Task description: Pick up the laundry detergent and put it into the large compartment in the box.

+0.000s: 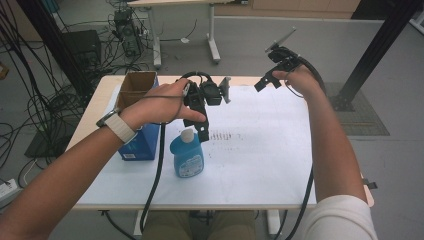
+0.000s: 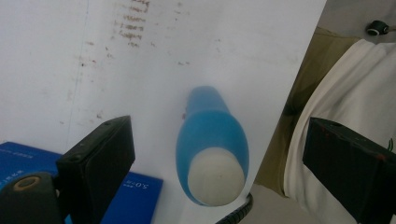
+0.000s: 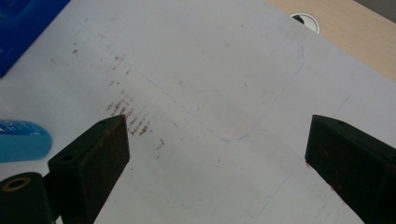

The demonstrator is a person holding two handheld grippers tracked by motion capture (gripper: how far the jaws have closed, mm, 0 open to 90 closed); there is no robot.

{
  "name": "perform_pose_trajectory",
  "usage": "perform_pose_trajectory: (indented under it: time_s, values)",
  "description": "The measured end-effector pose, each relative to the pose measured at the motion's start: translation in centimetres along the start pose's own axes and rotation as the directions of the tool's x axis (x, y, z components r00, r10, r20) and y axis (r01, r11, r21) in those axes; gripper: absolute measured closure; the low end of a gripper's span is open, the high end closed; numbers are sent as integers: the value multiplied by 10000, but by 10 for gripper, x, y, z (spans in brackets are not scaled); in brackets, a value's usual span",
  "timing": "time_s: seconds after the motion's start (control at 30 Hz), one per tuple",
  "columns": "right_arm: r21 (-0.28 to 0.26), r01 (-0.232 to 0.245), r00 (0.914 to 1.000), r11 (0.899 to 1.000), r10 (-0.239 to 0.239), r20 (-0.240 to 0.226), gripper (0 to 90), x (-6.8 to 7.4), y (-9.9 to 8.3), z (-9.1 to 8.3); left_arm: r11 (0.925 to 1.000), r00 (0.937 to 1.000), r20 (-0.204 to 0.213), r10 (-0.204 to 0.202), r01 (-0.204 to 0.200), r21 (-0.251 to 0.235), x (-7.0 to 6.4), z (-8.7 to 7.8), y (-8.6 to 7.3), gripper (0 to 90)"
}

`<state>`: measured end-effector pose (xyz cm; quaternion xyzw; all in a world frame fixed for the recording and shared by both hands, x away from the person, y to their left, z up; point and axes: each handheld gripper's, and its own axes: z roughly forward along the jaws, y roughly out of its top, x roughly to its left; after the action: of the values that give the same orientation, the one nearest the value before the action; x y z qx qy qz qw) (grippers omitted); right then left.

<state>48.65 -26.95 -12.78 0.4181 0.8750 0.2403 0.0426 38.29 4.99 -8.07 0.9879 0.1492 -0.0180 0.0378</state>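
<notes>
A light wooden desk is covered almost wholly by a white paper sheet smudged with reddish marks near its middle. On the sheet stand an upright blue bottle with a white cap and, just left of it, a blue box open at the top.

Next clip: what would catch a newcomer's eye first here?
Probably the blue bottle with its white cap, standing on the white sheet near the table's front, with the left claw open right above it. Next, the blue box with its cardboard flaps open, at the sheet's left edge beside the bottle. The right claw hangs open in the air over the far right of the sheet, holding nothing.
</notes>
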Motion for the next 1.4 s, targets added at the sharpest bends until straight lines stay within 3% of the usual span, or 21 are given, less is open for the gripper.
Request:
perform_pose_trajectory:
  time_s: [1.4]
  values:
    - [91, 62, 9999, 9999, -61, -82, 64, 3, 3, 4, 9996, 9996, 61, -262, 261, 144, 0, 22, -18, 97]
